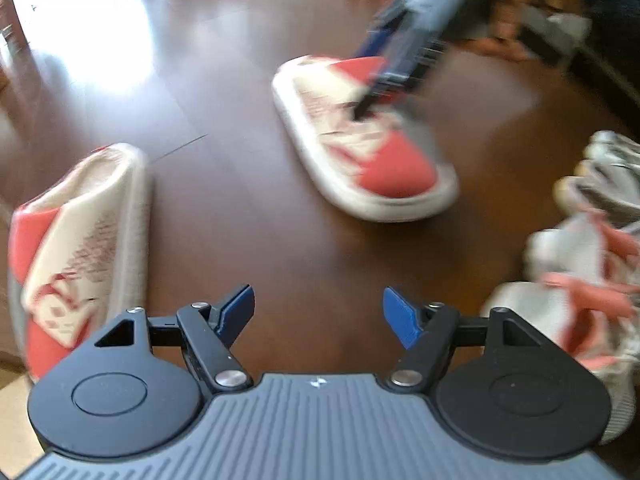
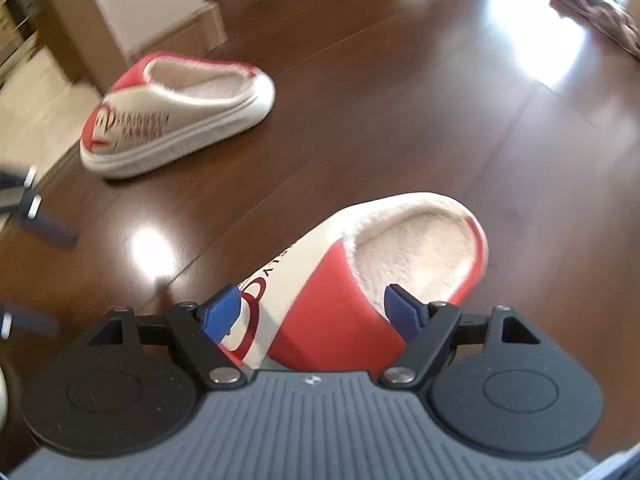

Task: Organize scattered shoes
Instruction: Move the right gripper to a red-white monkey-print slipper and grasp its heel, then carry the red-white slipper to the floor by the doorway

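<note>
Two red-and-cream slippers on wood floor (image 2: pixel 360 120). Right gripper (image 2: pixel 314 314) spread, straddling near slipper (image 2: pixel 360 280) (not pinching). Left gripper (image 1: pixel 318 312) spread, empty, far slipper (image 2: pixel 176 116) apart.

Floor (image 2: pixel 360 92) is dark brown polished wood planks, seams running diagonally ahead of the fingers. Strong glare patch (image 2: pixel 560 40) far ahead and right of the fingers in the right wrist view, blown out white; the left wrist view has the same kind of glare (image 1: pixel 92 36) far ahead to the left. Smaller light spot (image 2: pixel 146 244) ahead-left of the fingers. White wall panel (image 2: pixel 140 0) with a tan baseboard (image 2: pixel 200 28) far ahead-left. Shelving (image 2: pixel 16 28) at the far left edge, blurred, contents unreadable. Brown crumpled cloth (image 2: pixel 600 16) on the floor far ahead-right.
</note>
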Tool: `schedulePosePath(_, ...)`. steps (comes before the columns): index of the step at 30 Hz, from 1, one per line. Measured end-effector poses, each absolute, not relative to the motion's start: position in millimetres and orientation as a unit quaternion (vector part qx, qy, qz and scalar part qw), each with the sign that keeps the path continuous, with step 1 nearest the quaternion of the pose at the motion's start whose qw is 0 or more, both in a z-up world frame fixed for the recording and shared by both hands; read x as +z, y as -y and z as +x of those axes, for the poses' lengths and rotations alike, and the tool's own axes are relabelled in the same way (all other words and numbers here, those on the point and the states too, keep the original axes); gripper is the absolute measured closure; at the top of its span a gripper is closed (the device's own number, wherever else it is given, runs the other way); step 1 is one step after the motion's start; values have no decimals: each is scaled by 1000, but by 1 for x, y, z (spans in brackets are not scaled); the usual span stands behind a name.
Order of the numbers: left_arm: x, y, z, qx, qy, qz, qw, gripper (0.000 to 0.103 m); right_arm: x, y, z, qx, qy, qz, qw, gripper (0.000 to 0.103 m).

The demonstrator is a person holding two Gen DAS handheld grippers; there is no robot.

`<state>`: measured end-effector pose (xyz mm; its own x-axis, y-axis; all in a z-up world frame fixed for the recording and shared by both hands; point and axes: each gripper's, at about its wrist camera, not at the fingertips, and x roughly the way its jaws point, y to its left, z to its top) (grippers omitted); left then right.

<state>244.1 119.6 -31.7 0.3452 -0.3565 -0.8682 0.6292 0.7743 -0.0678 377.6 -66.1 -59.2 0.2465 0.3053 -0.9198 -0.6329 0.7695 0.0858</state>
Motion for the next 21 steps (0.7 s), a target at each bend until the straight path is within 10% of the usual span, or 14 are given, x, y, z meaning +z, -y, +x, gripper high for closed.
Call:
schedulePosePath(6,-16,-159,213,-231,-506,91,826,31,-50,56,363,401,-530,-73,744,83)
schedulePosePath(21,41,-205,17,-58,-490,26,870,30,-44,-113,245,591,-535,26,604,89)
